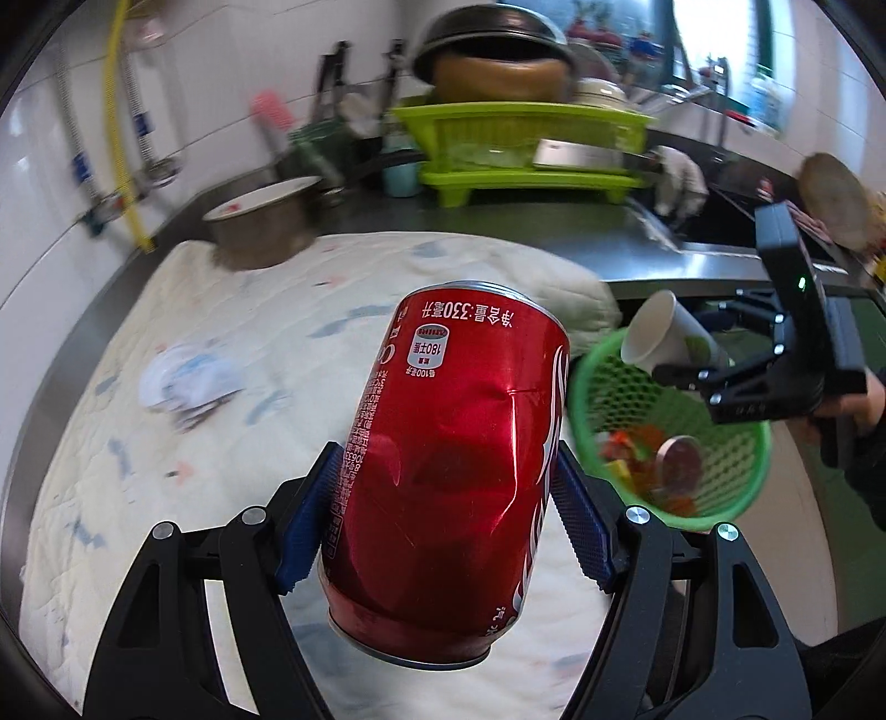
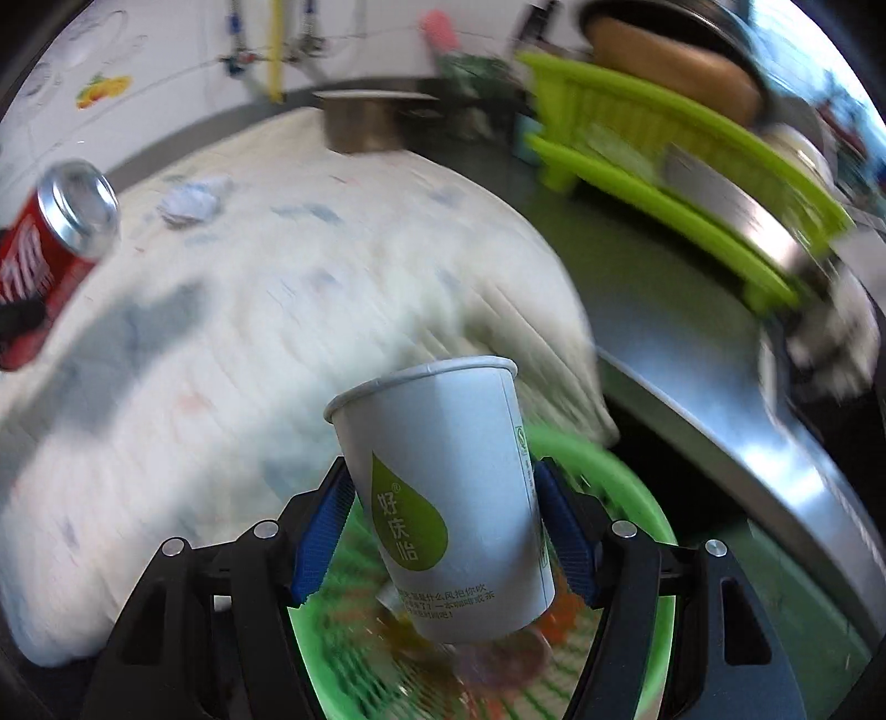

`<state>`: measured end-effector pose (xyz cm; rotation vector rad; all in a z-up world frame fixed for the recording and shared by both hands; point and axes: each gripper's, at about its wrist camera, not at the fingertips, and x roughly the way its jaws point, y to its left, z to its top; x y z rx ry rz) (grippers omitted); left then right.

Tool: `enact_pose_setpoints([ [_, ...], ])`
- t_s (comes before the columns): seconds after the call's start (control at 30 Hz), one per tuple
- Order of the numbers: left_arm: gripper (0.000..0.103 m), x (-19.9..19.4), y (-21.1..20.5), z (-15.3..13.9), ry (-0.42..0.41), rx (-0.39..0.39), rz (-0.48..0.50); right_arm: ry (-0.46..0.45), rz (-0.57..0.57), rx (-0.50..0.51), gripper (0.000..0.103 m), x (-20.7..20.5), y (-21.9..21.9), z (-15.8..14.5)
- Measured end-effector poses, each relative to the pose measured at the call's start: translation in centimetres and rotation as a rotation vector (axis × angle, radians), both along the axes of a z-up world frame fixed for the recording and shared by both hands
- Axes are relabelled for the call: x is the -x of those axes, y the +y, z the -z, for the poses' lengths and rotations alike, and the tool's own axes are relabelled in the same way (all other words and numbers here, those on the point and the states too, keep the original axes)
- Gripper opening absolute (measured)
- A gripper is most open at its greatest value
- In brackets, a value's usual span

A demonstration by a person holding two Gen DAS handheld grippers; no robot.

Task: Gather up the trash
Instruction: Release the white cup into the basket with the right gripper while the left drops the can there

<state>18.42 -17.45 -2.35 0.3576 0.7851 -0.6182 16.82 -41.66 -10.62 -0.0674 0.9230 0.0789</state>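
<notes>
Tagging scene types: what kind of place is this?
Most likely a home kitchen counter: a green dish rack holding a pot and bowls, a steel sink beside it, and a metal pot against the white tiled wall.

Home kitchen. Steel counter [image 1: 554, 243] with sink [image 1: 736, 232] at right, lime-green dish rack [image 1: 520, 149] stacked with bowls and a dark wok [image 1: 493, 39], metal pot [image 1: 260, 227] on a quilted cloth [image 1: 277, 343], white tiled wall [image 1: 210, 72] with yellow pipe [image 1: 119, 111] and valves.

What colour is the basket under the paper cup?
Green, a mesh basket; the left wrist view shows it best.
</notes>
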Motion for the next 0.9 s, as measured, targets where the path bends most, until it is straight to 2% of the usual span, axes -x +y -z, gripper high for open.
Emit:
enact_pose_setpoints([
  [0.2,0.072,2.1,-5.7,2.3,0.038,-0.025,0.087,0.043,0.137,-0.034,0.064,3.9,-5.2,2.9],
  [0.33,0.072,2.8,-9.3,4.1,0.059,-0.061,0.128,0.064,0.183,-0.058,0.064,4.9,-7.5,4.4],
  [0.67,0.072,3.0,-13.8,6.8,0.124,-0.098,0.162,0.075,0.185,-0.108,0.063,3.7,-8.9,6.8],
  [0.9,0.072,3.0,-15.5,8.1,0.145,-0.129,0.180,0.045,0.189,-0.126,0.071,4.4,-9.4,6.7],
])
